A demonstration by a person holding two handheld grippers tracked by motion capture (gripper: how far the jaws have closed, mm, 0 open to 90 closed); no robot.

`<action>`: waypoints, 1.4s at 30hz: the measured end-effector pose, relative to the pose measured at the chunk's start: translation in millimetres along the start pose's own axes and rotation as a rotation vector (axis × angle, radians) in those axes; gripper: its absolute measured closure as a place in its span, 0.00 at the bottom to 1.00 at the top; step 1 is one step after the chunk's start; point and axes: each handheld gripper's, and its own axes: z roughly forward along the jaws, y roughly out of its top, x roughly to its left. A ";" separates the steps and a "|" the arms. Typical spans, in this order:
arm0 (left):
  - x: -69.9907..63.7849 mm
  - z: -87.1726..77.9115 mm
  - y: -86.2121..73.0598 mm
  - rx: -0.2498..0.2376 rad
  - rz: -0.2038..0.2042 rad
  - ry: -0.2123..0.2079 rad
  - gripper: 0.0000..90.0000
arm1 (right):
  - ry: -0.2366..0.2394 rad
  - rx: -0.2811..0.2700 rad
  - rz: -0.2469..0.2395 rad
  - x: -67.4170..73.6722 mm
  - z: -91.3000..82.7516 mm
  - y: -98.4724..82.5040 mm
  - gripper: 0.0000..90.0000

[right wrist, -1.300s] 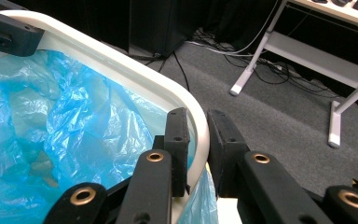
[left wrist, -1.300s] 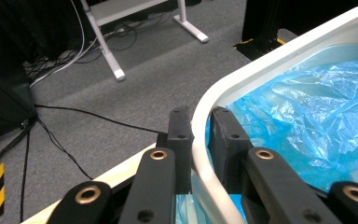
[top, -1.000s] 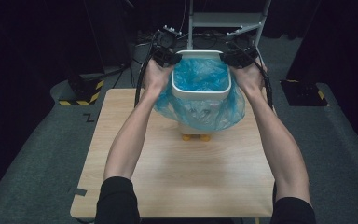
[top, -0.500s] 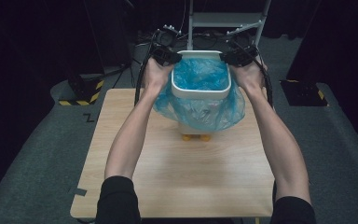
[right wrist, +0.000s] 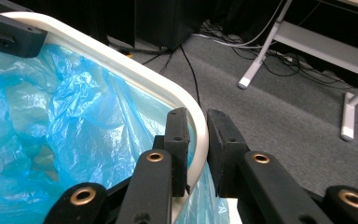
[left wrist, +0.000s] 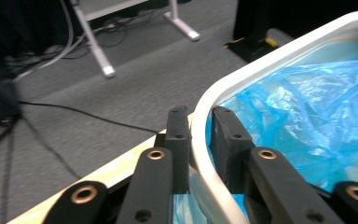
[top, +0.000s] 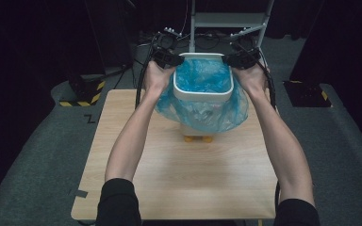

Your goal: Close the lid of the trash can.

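A white bin [top: 202,92] lined with a blue plastic bag [top: 202,77] sits at the far middle of the wooden tabletop [top: 179,179], and the person's two bare forearms reach forward to it from the near edge. The bag's loose edge hangs over the rim and billows down around the bin's outer walls on the near side. The left tongs [top: 169,60] meet the rim at the bin's far left corner; in the left gripper view the left tongs [left wrist: 199,126] straddle the white rim [left wrist: 200,149], one jaw outside and one inside against the blue liner [left wrist: 307,107], pinching the rim between them. The right tongs [top: 233,60] do the same at the far right corner; in the right gripper view the right tongs [right wrist: 198,135] clamp the rim [right wrist: 196,154] with the inner jaw against the bag [right wrist: 65,121]. Something small and orange [top: 198,138] shows under the bin's near side, perhaps feet or a base, though it is too hidden to tell. Beyond the tabletop lie grey carpet [left wrist: 121,93], cables [right wrist: 189,65] and a white metal frame [right wrist: 279,44].
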 end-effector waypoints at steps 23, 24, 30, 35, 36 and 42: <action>7.1 -21.7 -17.7 -0.157 -0.012 -0.059 0.83 | 0.069 -0.156 0.043 -11.9 -18.2 -18.8 0.87; 7.4 -21.9 -17.8 -0.157 -0.012 -0.061 0.84 | 0.069 -0.156 0.041 -11.6 -18.0 -18.9 0.88; 8.8 -22.1 -19.1 -0.158 -0.010 -0.065 0.84 | 0.071 -0.157 0.031 -9.9 -17.5 -19.3 0.89; 9.1 -19.9 -20.8 -0.165 -0.016 -0.066 0.84 | 0.072 -0.154 0.028 -10.3 -16.7 -20.4 0.89; 9.3 -19.4 -21.2 -0.166 -0.016 -0.067 0.84 | 0.073 -0.152 0.028 -10.3 -16.4 -20.7 0.89; 10.1 -17.4 -24.3 -0.163 -0.016 -0.067 0.85 | 0.074 -0.151 0.024 -10.2 -14.2 -22.5 0.89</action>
